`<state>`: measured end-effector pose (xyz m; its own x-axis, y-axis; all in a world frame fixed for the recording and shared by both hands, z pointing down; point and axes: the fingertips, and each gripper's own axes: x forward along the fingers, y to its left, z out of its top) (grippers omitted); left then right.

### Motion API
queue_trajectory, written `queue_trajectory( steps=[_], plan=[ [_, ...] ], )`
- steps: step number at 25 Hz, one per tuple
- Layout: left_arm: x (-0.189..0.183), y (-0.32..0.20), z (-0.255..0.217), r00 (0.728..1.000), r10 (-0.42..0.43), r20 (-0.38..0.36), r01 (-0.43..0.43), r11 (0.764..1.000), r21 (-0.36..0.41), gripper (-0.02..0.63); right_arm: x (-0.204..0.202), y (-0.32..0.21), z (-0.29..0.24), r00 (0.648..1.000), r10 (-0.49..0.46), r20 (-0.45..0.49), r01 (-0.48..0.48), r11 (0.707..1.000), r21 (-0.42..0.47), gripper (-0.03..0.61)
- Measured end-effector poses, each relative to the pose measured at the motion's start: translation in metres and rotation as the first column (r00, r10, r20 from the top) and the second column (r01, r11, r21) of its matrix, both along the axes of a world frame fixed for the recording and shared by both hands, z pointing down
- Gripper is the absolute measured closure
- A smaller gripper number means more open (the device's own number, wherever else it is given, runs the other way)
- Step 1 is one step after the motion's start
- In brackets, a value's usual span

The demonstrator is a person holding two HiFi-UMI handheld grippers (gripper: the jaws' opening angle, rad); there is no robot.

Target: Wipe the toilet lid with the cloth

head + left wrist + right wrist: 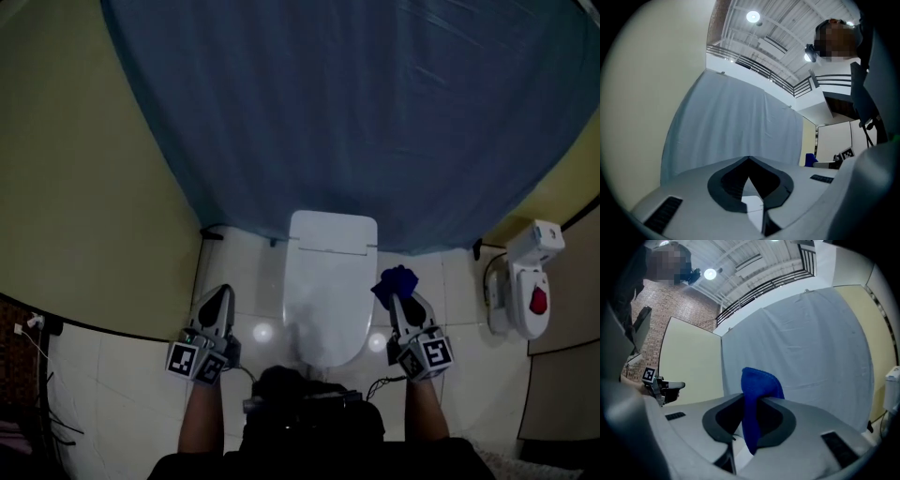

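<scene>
Your right gripper (401, 305) pinches the blue cloth (396, 281), held just right of the closed toilet lid (328, 300). Your left gripper (221, 295) sits left of the lid, jaws pressed together, nothing between them.

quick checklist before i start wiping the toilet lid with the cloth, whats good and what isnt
1. Cloth gripped: ok, the right tool has its jaws shut on the blue cloth.
2. Toilet lid down: ok, it is closed.
3. Cloth on the lid: not ok, it is off the lid's right edge.
4. Left tool out of the way: ok, left of the lid, shut, empty.
5. Where the lid is dirty: cannot tell.
</scene>
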<state>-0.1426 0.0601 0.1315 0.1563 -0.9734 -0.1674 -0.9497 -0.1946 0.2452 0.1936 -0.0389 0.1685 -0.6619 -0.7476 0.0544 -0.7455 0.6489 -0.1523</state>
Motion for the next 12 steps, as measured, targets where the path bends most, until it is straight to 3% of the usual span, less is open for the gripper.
queue_trajectory(
  steps=[4, 9, 12],
  plan=[
    [-0.005, -0.047, 0.016, 0.999, 0.023, 0.04, -0.022, 0.999, -0.027, 0.623, -0.032, -0.039, 0.031, 0.998, -0.042, -0.042, 0.039, 0.997, -0.063, 0.512],
    [-0.02, -0.066, 0.07, 0.997, 0.073, -0.019, -0.075, 0.98, -0.182, 0.623, -0.085, -0.054, 0.084, 0.995, -0.073, -0.062, 0.06, 0.981, -0.187, 0.512],
    [-0.029, -0.082, 0.095, 0.996, 0.076, -0.053, -0.087, 0.969, -0.23, 0.623, -0.115, -0.063, 0.133, 0.991, -0.103, -0.091, 0.074, 0.957, -0.281, 0.512]
  ],
)
